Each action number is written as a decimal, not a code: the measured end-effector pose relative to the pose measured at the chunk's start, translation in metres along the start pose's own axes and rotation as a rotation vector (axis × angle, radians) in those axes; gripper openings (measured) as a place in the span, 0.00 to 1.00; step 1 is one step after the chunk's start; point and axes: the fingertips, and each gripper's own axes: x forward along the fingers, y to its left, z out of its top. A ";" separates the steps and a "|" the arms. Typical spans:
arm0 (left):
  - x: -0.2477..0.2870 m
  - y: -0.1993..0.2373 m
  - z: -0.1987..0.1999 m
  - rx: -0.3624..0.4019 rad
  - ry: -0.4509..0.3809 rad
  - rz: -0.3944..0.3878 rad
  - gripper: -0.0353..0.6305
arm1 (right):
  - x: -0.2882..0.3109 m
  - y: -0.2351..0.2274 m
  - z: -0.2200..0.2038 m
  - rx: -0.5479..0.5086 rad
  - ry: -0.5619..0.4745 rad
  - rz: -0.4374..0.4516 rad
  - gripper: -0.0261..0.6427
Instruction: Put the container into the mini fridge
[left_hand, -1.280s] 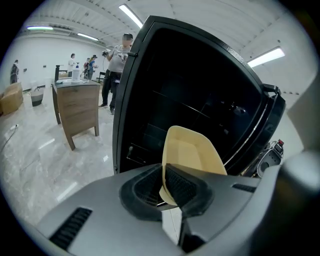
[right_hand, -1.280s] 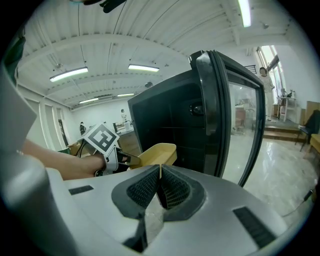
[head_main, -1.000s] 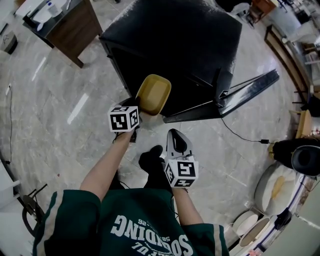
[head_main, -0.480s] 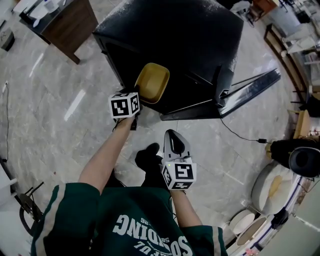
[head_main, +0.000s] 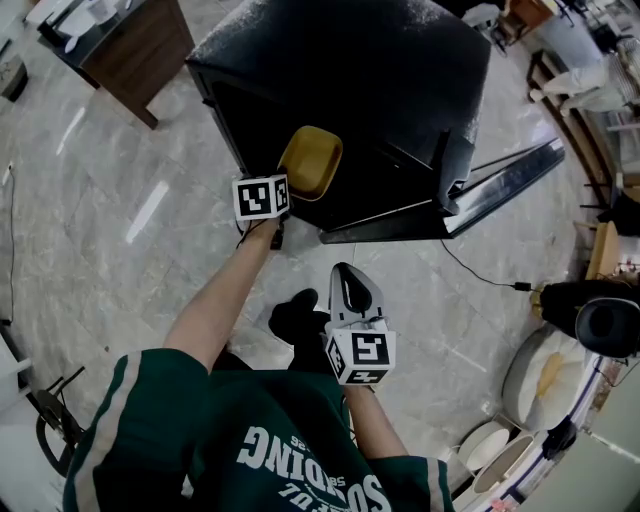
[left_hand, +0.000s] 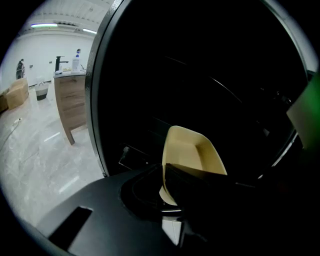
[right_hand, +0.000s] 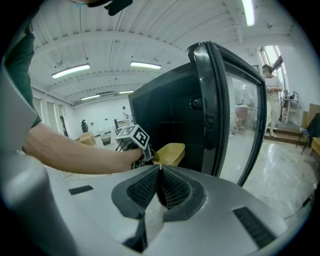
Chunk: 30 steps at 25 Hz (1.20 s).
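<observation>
Marble floor (head_main: 100, 230) carries the fridge (head_main: 350, 70), its door (head_main: 505, 185) swung wide for access. The container (head_main: 311, 162) hangs tilted at the opening. Left gripper (head_main: 284, 192) jaws clamp its near rim. Right gripper (head_main: 347, 275) jaws are pressed together, empty, standing clear.

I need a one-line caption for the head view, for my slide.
Left gripper holds a yellow container at the open mini fridge; right gripper is shut and empty.

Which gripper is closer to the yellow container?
Left. The left gripper is clamped on the yellow container at the mini fridge opening; the right gripper is shut, empty, apart from it, nearer the person's body.
</observation>
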 end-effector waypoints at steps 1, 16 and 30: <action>0.004 0.000 0.000 -0.007 0.002 0.000 0.09 | -0.001 -0.001 -0.002 -0.002 0.005 -0.001 0.09; 0.051 -0.010 0.033 0.041 0.015 0.027 0.09 | -0.007 -0.012 -0.023 0.016 0.040 -0.040 0.09; 0.073 -0.014 0.047 0.024 0.009 0.020 0.09 | -0.011 -0.013 -0.027 0.022 0.065 -0.061 0.09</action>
